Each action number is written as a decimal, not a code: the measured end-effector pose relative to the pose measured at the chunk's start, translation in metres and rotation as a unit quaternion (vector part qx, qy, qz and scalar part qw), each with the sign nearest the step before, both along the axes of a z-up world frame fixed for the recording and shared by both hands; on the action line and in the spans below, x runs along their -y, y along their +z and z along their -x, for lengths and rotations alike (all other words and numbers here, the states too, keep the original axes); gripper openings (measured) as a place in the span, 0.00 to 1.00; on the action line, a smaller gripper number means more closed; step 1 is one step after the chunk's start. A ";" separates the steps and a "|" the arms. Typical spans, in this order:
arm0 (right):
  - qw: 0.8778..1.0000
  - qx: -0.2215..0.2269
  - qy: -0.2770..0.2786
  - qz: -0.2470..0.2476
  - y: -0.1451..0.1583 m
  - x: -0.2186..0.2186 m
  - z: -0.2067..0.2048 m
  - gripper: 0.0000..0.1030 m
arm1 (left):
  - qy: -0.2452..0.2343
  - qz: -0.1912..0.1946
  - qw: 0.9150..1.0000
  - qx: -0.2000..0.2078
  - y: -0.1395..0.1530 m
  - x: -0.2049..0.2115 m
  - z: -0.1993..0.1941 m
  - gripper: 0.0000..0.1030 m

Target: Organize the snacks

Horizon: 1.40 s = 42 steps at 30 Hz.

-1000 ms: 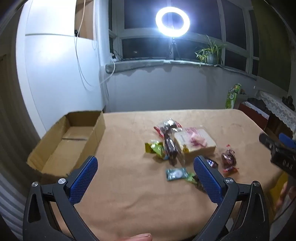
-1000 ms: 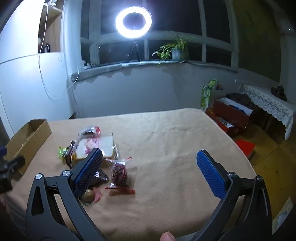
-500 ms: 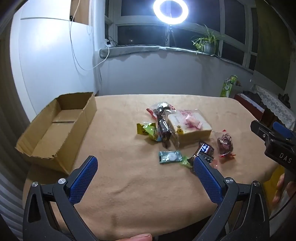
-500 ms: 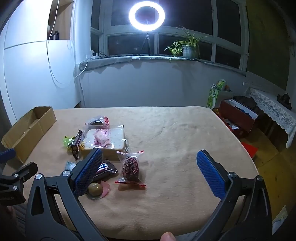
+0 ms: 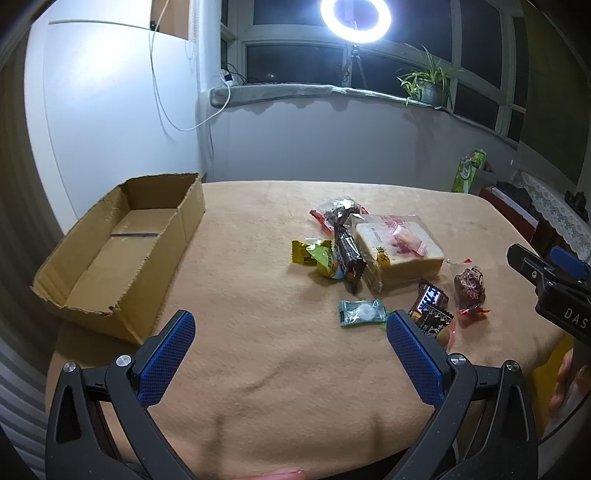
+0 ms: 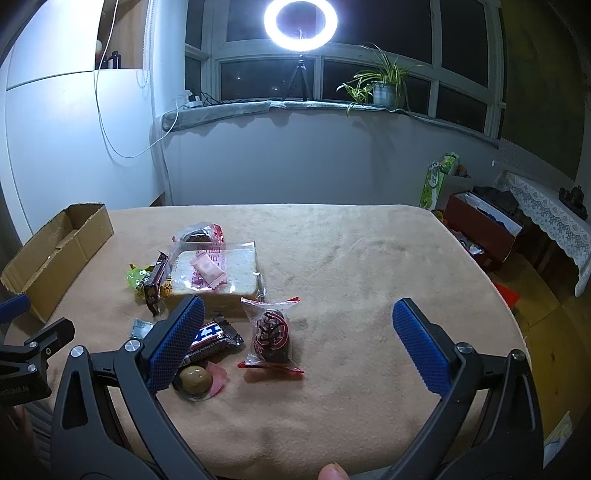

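Note:
Several snacks lie in a loose pile on the tan tablecloth: a bagged bread slice (image 5: pixel 399 251) (image 6: pixel 216 275), a dark chocolate bar (image 5: pixel 347 254), green and yellow candies (image 5: pixel 314 254), a teal wrapped candy (image 5: pixel 362 312), a Twix bar (image 6: pixel 210 338), a clear bag with a dark red sweet (image 6: pixel 271 334) (image 5: pixel 469 286), and a round brown sweet (image 6: pixel 195 376). An open, empty cardboard box (image 5: pixel 118 251) (image 6: pixel 55 254) sits at the left. My left gripper (image 5: pixel 290 332) is open above the near table. My right gripper (image 6: pixel 297 321) is open, around the red-sweet bag.
The table (image 6: pixel 369 258) is covered by a tan cloth and ends close at the front and right. A ring light (image 6: pixel 300 20) and a potted plant (image 6: pixel 384 86) stand on the window sill. Boxes (image 6: pixel 484 229) sit on the floor at the right.
Both grippers have tilted down and moved closer over the table, so the snacks and box sit lower and larger in view. Both stay open. No snack has moved.

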State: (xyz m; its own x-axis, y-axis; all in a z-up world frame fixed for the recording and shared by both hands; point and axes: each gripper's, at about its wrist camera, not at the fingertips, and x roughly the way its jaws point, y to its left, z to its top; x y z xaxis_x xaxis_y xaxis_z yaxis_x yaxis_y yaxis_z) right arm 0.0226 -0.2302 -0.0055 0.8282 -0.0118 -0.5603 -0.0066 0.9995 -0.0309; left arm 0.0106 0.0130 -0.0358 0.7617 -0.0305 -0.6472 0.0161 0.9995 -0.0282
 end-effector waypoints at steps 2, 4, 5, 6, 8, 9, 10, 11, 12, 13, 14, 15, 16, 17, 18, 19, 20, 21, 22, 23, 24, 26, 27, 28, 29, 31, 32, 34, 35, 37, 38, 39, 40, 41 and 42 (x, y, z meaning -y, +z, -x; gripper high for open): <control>1.000 0.000 -0.001 -0.001 0.000 0.002 0.000 1.00 | 0.000 -0.001 1.000 0.000 0.000 0.001 0.000 1.00; 1.000 0.001 -0.003 -0.002 0.000 0.003 0.001 1.00 | -0.001 -0.001 1.000 0.000 0.001 0.001 0.000 1.00; 1.000 0.002 -0.004 -0.002 0.000 0.004 0.001 1.00 | -0.001 -0.001 1.000 0.001 0.001 0.001 -0.001 1.00; 1.000 0.003 -0.005 -0.003 0.000 0.005 0.002 1.00 | -0.001 -0.002 1.000 0.001 0.001 0.001 0.000 1.00; 1.000 0.004 -0.007 -0.004 0.001 0.008 0.003 1.00 | -0.001 -0.004 1.000 0.001 0.001 0.004 0.001 1.00; 1.000 0.005 -0.008 -0.005 0.002 0.009 0.004 1.00 | -0.002 -0.004 1.000 0.001 0.001 0.005 0.001 1.00; 1.000 0.006 -0.008 -0.006 0.001 0.011 0.004 1.00 | -0.002 -0.005 1.000 0.002 0.001 0.005 0.002 1.00; 1.000 0.007 -0.009 -0.006 0.002 0.011 0.005 1.00 | -0.002 -0.006 1.000 0.002 0.001 0.006 0.002 1.00; 1.000 0.007 -0.009 -0.006 0.002 0.012 0.005 1.00 | -0.002 -0.007 1.000 0.003 0.002 0.006 0.003 1.00; 1.000 0.007 -0.009 -0.006 0.002 0.011 0.005 1.00 | -0.002 -0.008 1.000 0.003 0.002 0.007 0.003 1.00; 1.000 0.008 -0.010 -0.006 0.002 0.012 0.006 1.00 | -0.003 -0.008 1.000 0.004 0.003 0.007 0.004 1.00; 1.000 0.008 -0.010 -0.006 0.003 0.012 0.006 1.00 | -0.003 -0.008 1.000 0.004 0.003 0.008 0.004 1.00; 1.000 0.008 -0.010 -0.006 0.004 0.012 0.007 1.00 | -0.004 -0.008 1.000 0.005 0.003 0.008 0.004 1.00; 1.000 0.009 -0.010 -0.006 0.004 0.012 0.008 1.00 | -0.004 -0.008 1.000 0.005 0.003 0.008 0.005 1.00; 1.000 0.009 -0.010 -0.005 0.004 0.013 0.008 1.00 | -0.003 -0.008 1.000 0.005 0.003 0.008 0.005 1.00; 1.000 0.009 -0.009 -0.005 0.005 0.012 0.008 1.00 | -0.003 -0.008 1.000 0.005 0.003 0.008 0.005 1.00; 1.000 0.009 -0.009 -0.005 0.005 0.012 0.008 1.00 | -0.003 -0.007 1.000 0.005 0.003 0.009 0.005 1.00; 1.000 0.009 -0.009 -0.004 0.005 0.012 0.008 1.00 | -0.003 -0.007 1.000 0.005 0.004 0.009 0.006 1.00; 1.000 0.009 -0.008 -0.004 0.005 0.012 0.008 1.00 | -0.003 -0.007 1.000 0.005 0.004 0.009 0.006 1.00; 1.000 0.009 -0.008 -0.003 0.006 0.011 0.008 1.00 | -0.003 -0.007 1.000 0.006 0.004 0.008 0.006 1.00; 1.000 0.010 -0.007 -0.003 0.007 0.011 0.009 1.00 | -0.003 -0.007 1.000 0.006 0.004 0.008 0.006 1.00; 1.000 0.010 -0.006 -0.001 0.008 0.009 0.009 1.00 | -0.003 -0.007 1.000 0.007 0.006 0.007 0.007 1.00; 1.000 0.010 -0.005 0.000 0.009 0.009 0.009 1.00 | -0.002 -0.006 1.000 0.007 0.006 0.007 0.007 1.00; 1.000 0.010 -0.004 0.001 0.009 0.007 0.009 1.00 | -0.002 -0.006 1.000 0.008 0.006 0.006 0.007 1.00; 1.000 0.010 -0.003 0.001 0.010 0.006 0.009 1.00 | -0.001 -0.005 1.000 0.007 0.006 0.006 0.007 1.00; 1.000 0.011 -0.003 0.002 0.010 0.005 0.009 1.00 | 0.000 -0.005 1.000 0.007 0.007 0.004 0.007 1.00; 1.000 0.011 -0.002 0.002 0.010 0.005 0.009 1.00 | 0.000 -0.005 1.000 0.007 0.007 0.004 0.007 1.00; 1.000 0.012 -0.002 0.002 0.011 0.004 0.009 1.00 | 0.000 -0.005 1.000 0.008 0.007 0.004 0.007 1.00; 1.000 0.012 -0.002 0.002 0.011 0.004 0.009 1.00 | 0.000 -0.005 1.000 0.008 0.007 0.004 0.006 1.00; 1.000 0.013 -0.002 0.003 0.012 0.004 0.009 1.00 | -0.001 -0.005 1.000 0.009 0.007 0.004 0.006 1.00; 1.000 0.013 -0.002 0.003 0.012 0.004 0.009 1.00 | 0.000 -0.005 1.000 0.008 0.007 0.004 0.006 1.00; 1.000 0.013 -0.002 0.002 0.012 0.004 0.009 1.00 | 0.000 -0.005 1.000 0.008 0.007 0.004 0.006 1.00; 1.000 0.013 -0.002 0.002 0.012 0.004 0.009 1.00 | 0.000 -0.005 1.000 0.008 0.007 0.004 0.006 1.00; 1.000 0.013 -0.002 0.002 0.012 0.004 0.009 1.00 | 0.000 -0.005 1.000 0.008 0.007 0.004 0.006 1.00; 1.000 0.014 -0.002 0.002 0.012 0.004 0.009 1.00 | 0.000 -0.006 1.000 0.009 0.007 0.004 0.006 1.00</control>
